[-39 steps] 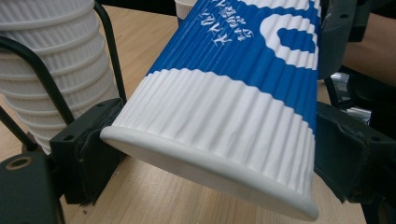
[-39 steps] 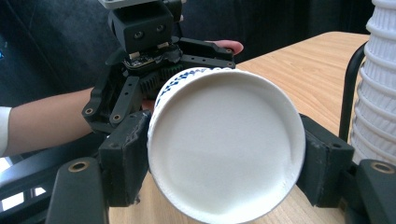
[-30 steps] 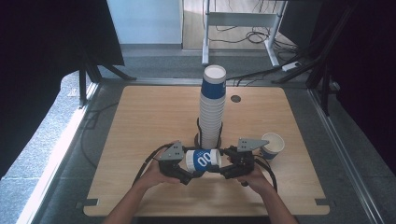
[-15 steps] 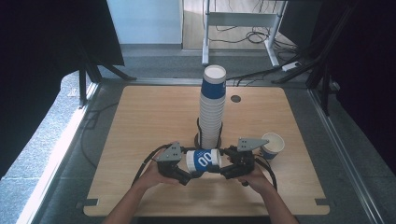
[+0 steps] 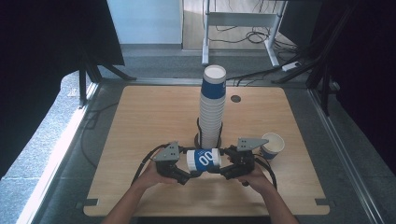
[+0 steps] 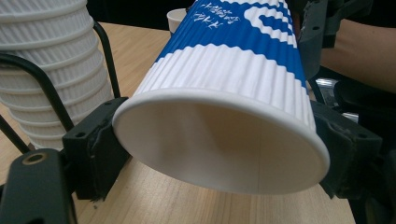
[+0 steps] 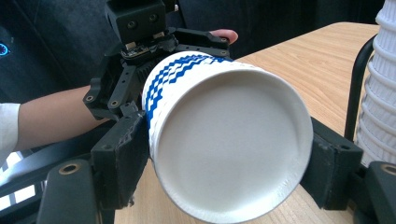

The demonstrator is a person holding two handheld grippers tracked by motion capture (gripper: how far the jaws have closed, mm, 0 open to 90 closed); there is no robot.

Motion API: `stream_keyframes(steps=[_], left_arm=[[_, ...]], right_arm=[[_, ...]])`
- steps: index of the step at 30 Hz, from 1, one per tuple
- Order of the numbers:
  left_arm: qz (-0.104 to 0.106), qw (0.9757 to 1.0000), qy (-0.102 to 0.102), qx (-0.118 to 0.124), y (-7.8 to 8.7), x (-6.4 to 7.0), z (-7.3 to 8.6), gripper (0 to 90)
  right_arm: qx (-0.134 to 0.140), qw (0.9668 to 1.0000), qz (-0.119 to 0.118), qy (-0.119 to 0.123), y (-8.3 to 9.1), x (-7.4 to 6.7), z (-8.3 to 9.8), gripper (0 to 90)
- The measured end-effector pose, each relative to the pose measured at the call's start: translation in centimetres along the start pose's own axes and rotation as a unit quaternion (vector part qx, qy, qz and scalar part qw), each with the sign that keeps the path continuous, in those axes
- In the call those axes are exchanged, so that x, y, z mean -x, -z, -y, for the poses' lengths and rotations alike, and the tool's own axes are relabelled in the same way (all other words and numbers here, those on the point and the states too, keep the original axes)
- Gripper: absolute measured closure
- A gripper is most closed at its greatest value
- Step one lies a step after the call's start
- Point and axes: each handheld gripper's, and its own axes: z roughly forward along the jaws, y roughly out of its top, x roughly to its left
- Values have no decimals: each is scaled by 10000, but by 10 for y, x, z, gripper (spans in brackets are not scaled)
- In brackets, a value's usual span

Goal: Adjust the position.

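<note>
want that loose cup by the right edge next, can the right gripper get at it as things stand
Probably not yet: the right gripper has its jaws around the base of the blue-and-white paper cup, which the left gripper holds at its rim. The single cup stands upright just beside the right hand, nothing between them.

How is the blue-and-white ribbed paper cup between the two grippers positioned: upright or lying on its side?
On its side. The blue-and-white ribbed paper cup lies level: its open mouth faces the left gripper, its flat base the right gripper.

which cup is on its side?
The cup between the two grippers, lying level at the table's near edge with blue band and white print. The tall stack and the lone cup at right stand upright.
</note>
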Motion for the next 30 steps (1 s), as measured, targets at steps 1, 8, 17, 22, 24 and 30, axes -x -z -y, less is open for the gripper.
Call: stream_keyframes(steps=[1, 8, 17, 22, 24, 30], left_arm=[[2, 10000, 4, 3, 0, 0, 0, 152], [3, 10000, 21, 31, 2, 0, 0, 153], [-150, 9995, -36, -277, 9, -5, -1, 153], [-227, 9979, -130, -593, 12, -7, -3, 153], [-262, 9962, -206, -809, 14, -8, -5, 153], [-247, 9937, -308, -1046, 12, -7, -6, 153]], right_arm=[[2, 10000, -3, 2, 0, 0, 0, 249], [37, 10000, -13, -12, 1, 0, 0, 237], [61, 9996, 238, 106, 13, 0, -4, 201], [-181, 9983, 438, 330, 16, -4, -8, 186], [-241, 9979, 469, 389, 16, -5, -10, 185], [-455, 9957, 565, 582, 14, -10, -13, 179]])
